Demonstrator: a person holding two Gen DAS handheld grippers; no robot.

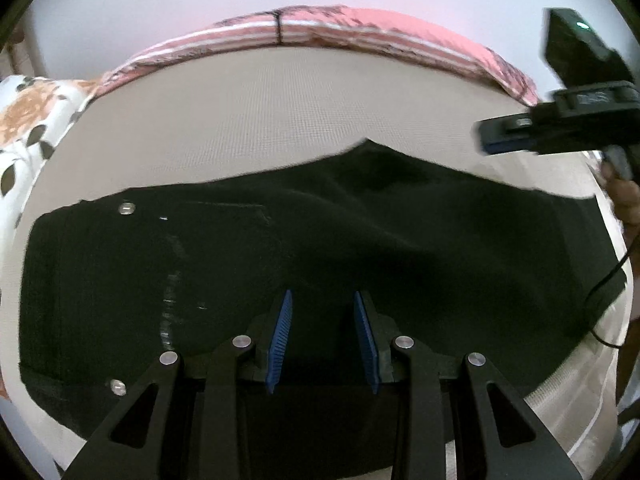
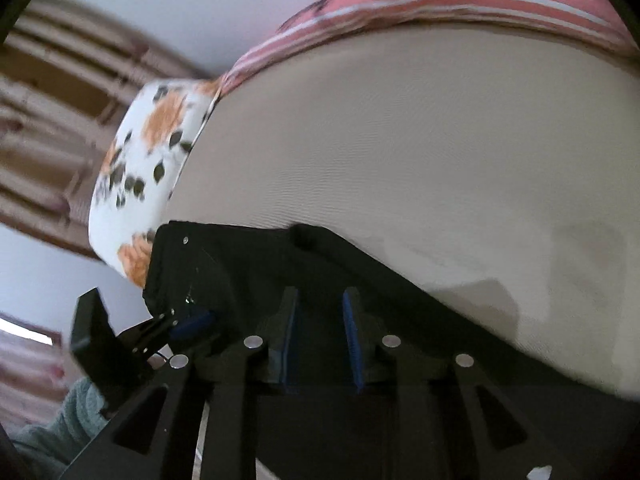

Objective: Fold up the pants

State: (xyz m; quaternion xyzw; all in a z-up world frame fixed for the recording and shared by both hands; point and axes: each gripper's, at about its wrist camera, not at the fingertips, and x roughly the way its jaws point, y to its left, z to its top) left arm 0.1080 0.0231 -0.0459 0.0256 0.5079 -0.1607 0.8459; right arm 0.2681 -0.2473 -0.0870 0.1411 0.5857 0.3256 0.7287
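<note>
Black pants (image 1: 360,240) lie flat across a beige bed sheet (image 1: 260,120), with the waist and its metal buttons to the left. My left gripper (image 1: 322,300) hangs over their near edge, blue pads apart; only dark cloth shows behind the gap and nothing is pinched. My right gripper (image 1: 496,136) is blurred at the upper right, above the sheet just past the pants' far edge, with nothing hanging from it. In the right wrist view its pads (image 2: 321,296) stand slightly apart over the pants (image 2: 260,264), and the left gripper (image 2: 188,324) sits at the cloth's left corner.
A pink striped blanket (image 1: 360,28) runs along the far side of the bed. A white floral pillow (image 1: 28,120) lies at the left end. A hand (image 1: 624,200) and a black cable (image 1: 608,280) are at the right edge. Bare sheet (image 2: 400,160) stretches beyond the pants.
</note>
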